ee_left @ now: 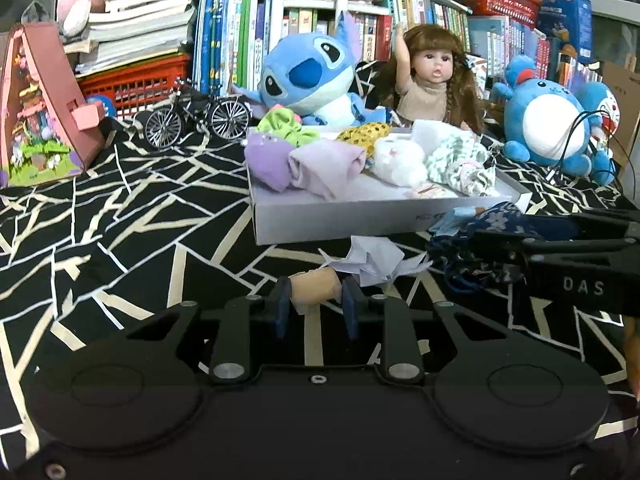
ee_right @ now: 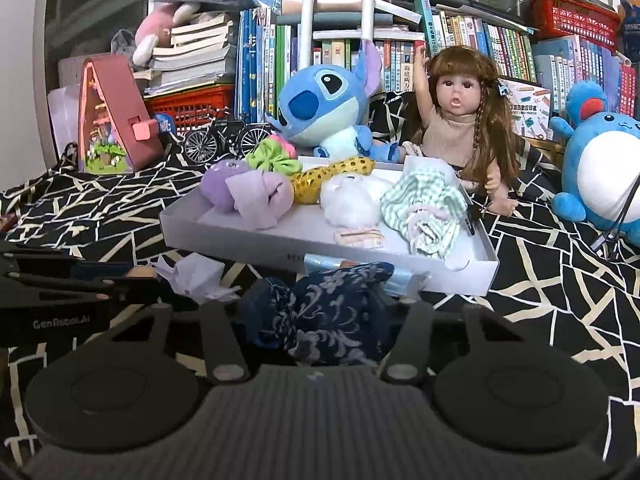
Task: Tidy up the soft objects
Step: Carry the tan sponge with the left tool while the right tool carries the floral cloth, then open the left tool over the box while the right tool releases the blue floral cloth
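Both claws loaded — left claw (ee_left: 316, 304) clamped on a beige roll (ee_left: 316, 290), right claw (ee_right: 320, 320) clamped on a navy floral bundle (ee_right: 328, 308), both just before the tray's (ee_right: 280, 236) front edge. Pickup looks done — next, lift over the rim and drop inside.

A tray (ee_right: 460, 276) sat mid-frame holding rolled cloths (ee_right: 256, 196); a plush (ee_right: 320, 108) and doll (ee_right: 460, 120) stood behind it, a crumpled paper (ee_right: 196, 276) before it at lower left.
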The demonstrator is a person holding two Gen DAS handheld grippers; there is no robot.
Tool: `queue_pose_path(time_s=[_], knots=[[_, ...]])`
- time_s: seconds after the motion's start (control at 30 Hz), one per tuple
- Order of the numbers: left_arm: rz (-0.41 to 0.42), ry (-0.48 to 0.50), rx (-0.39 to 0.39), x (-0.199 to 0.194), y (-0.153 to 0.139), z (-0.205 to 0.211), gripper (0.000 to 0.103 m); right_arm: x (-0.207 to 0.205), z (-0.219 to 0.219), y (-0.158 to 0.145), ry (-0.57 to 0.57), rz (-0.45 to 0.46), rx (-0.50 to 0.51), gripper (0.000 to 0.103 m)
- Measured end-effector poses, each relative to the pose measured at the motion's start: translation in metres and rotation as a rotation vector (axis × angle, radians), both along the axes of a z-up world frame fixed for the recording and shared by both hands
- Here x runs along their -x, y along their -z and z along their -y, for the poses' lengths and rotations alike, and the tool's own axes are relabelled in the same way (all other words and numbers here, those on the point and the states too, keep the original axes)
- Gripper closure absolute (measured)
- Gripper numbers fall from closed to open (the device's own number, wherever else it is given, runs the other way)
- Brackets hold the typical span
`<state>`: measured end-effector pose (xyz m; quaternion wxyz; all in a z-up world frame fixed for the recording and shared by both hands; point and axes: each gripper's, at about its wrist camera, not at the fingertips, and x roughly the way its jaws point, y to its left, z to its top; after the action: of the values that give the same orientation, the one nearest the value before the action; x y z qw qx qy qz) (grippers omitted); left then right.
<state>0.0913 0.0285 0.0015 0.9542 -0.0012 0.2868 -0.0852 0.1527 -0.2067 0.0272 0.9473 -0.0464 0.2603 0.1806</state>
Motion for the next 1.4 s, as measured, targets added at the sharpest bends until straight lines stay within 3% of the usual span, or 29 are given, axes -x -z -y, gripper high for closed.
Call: queue_pose_path(time_s=[0.13, 0.43, 0.77, 1.03, 1.4], knots=[[0.023, -0.004, 0.012, 0.005, -0.01, -0.002, 0.077, 0.001, 0.002, -0.003, 0.008, 0.002, -0.004, 0.06], [0.046, -0.033, 0.039, 0.007, -0.027, -0.012, 0.077, 0.01, 0.005, -0.013, 0.006, 0.026, -0.002, 0.066], [0.063, -0.019, 0.057, -0.004, -0.043, -0.008, 0.077, 0.004, 0.014, -0.04, 0.039, 0.085, -0.052, 0.068], [0.053, -0.011, 0.114, -0.04, -0.053, 0.006, 0.077, -0.029, 0.021, -0.051, 0.099, 0.071, -0.123, 0.068], [0.013, -0.028, 0.123, -0.106, -0.049, 0.019, 0.077, -0.087, 0.029, -0.039, 0.142, -0.043, -0.234, 0.068]])
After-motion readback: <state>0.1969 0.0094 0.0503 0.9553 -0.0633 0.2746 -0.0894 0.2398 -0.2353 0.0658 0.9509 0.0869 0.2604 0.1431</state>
